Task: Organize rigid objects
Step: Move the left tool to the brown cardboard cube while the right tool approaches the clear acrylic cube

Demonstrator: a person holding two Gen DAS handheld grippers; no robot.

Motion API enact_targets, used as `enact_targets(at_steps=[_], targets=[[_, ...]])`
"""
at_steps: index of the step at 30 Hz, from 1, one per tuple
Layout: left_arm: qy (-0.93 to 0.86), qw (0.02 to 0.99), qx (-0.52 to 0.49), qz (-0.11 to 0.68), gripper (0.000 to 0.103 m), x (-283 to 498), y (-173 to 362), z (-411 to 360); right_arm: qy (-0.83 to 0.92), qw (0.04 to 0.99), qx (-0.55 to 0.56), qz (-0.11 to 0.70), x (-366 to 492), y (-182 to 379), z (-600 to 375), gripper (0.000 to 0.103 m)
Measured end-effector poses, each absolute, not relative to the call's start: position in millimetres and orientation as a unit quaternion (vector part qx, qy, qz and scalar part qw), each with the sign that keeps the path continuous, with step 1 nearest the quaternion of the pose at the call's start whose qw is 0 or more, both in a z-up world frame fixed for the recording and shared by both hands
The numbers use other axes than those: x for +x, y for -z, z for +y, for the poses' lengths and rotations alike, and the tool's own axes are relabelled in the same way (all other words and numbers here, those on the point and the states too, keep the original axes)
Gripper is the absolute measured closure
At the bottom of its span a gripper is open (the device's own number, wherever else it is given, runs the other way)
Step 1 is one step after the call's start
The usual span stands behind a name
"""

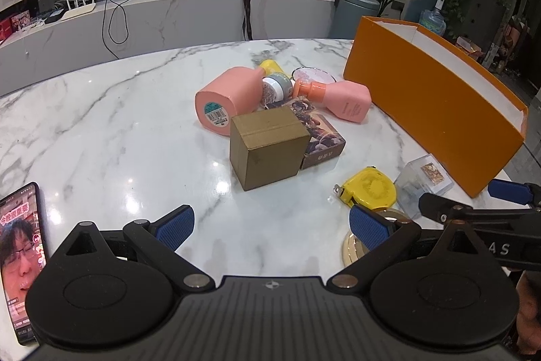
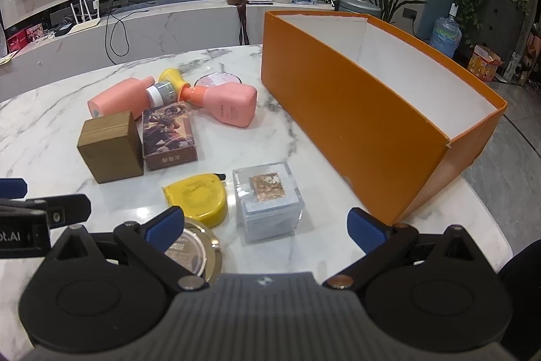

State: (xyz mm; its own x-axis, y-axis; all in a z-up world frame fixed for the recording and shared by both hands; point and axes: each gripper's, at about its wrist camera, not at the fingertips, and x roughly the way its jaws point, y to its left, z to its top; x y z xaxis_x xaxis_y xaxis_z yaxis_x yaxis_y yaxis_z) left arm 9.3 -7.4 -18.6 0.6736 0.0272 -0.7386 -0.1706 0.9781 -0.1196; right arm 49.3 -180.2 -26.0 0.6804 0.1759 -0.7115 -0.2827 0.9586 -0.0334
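While both tongs hover low over the near edge of the marble table [image 1: 101, 110], their blue pads stand wide apart with nothing between them: the left tongs [image 1: 272, 230] face a brown cardboard box [image 1: 267, 146], and the right tongs [image 2: 267, 225] face a clear plastic cube [image 2: 268, 202]. Just beside the cube lies a yellow tape measure [image 2: 197, 200], with a round metal tin [image 2: 196, 251] partly under the right tongs' left finger. Farther back, a printed card box [image 2: 169, 134] touches the cardboard box, and two pink bottles [image 2: 226, 102], a small grey jar [image 2: 162, 92] and a yellow bottle [image 2: 172, 76] lie in a heap. An open orange box [image 2: 355, 124] stands to the right.
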Motion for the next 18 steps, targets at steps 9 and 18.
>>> enact_targets(at_steps=[9, 18], targets=[[-0.083, 0.915, -0.102, 0.381, 0.0, 34.2, 31.3, 4.6, -0.168, 0.916, -0.075, 0.356, 65.5, 35.2, -188.4, 0.002], [-0.085, 0.919, -0.111, 0.37, 0.0, 50.9, 39.4, 8.6, -0.194, 0.915, -0.079, 0.345, 77.7, 45.8, -188.9, 0.003]])
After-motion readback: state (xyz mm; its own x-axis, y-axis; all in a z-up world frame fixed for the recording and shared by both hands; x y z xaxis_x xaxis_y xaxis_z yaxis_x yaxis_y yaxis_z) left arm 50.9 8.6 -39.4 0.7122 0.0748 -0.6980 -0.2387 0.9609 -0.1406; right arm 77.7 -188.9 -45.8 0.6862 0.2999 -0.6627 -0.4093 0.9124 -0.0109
